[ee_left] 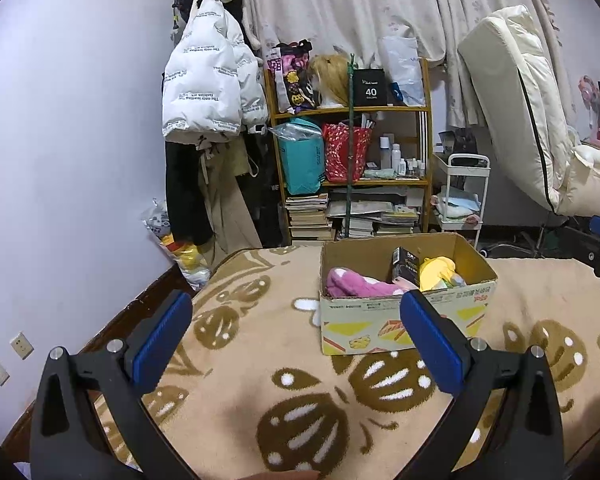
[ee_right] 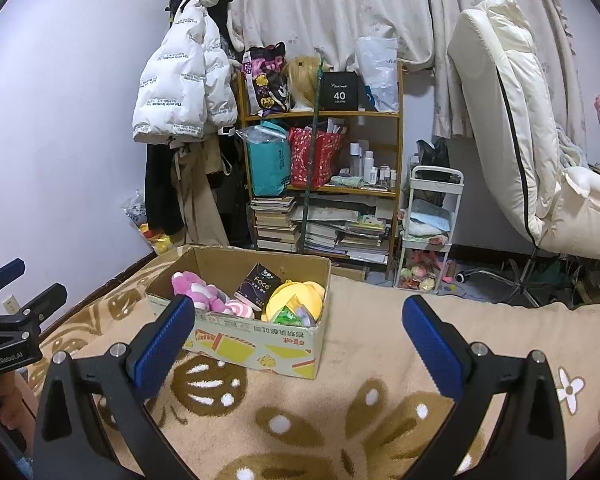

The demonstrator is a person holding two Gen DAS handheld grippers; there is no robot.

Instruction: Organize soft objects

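An open cardboard box stands on a beige blanket with brown flowers. It holds a pink plush, a black tissue pack and a yellow plush. The box, pink plush, tissue pack and yellow plush also show in the right wrist view. My left gripper is open and empty, in front of the box and a little to its left. My right gripper is open and empty, in front of the box's right part. The left gripper shows at the left edge of the right wrist view.
The blanket covers a bed whose left edge runs by a lilac wall. Beyond the bed stand a wooden shelf with bags and books, hanging coats, a white cart and a cream chair.
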